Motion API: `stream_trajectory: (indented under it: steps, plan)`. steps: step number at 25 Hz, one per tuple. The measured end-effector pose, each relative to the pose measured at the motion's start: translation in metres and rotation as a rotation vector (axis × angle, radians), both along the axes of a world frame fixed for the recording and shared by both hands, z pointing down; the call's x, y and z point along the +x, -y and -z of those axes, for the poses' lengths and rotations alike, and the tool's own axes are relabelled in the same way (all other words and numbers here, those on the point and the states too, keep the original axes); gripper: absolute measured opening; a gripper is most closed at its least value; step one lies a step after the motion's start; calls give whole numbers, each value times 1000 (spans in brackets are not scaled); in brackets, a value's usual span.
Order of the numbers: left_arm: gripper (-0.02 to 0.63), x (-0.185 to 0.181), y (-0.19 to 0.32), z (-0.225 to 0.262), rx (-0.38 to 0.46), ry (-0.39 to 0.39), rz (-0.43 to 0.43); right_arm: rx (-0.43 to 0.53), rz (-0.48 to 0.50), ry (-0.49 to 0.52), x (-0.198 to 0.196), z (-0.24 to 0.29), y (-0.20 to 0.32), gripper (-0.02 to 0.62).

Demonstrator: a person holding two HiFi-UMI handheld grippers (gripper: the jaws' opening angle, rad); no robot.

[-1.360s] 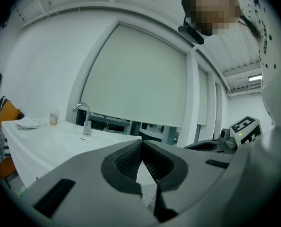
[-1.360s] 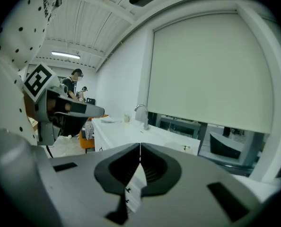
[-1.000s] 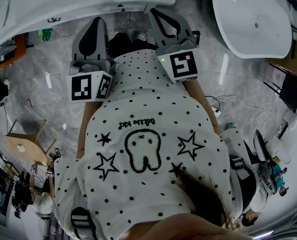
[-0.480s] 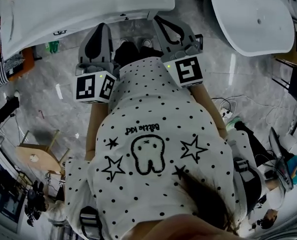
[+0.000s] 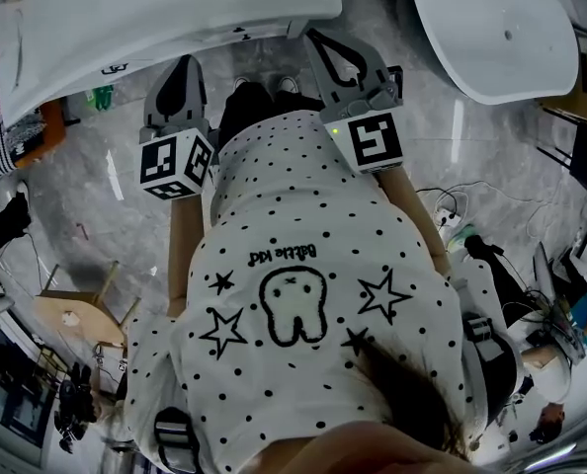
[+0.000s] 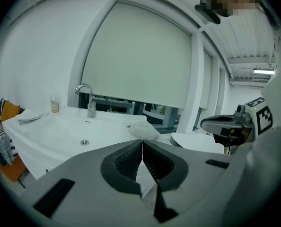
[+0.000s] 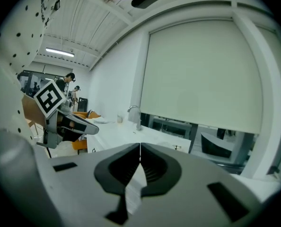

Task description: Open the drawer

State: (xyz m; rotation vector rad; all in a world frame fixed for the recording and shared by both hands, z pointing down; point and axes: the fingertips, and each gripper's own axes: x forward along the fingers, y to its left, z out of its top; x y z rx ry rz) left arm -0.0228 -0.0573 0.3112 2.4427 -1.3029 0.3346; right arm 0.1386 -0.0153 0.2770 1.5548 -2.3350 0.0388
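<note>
Drawer: neither front nor handle shows in any view. Judged to sit under the white rectangular washbasin counter (image 5: 175, 18) just ahead. Grey two-jaw left gripper (image 6: 142, 145): jaws closed, nothing between. Grey right gripper (image 7: 140, 150): same. To do it well, go below the counter edge, find the handle, then part the jaws before closing in.

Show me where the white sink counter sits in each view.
Head view: the white sink counter runs across the top left, ahead of the left tongs.
Left gripper view: the counter fills left and centre, beyond the shut left tongs.
Right gripper view: the counter lies centre left, just above the shut right tongs.
Shared landmark: the curved faucet, in both gripper views; the head view does not show it clearly.
</note>
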Motion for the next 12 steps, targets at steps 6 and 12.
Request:
stream_trajectory:
  steps: [6,12]
  plan:
    - [6,3,-1,-24,-75,39,-57,-39,-48,-9,13,0,-6,14]
    - [64,18,-8,-66,-179,113,-148,-62,-77,-6,22,4,-13,14]
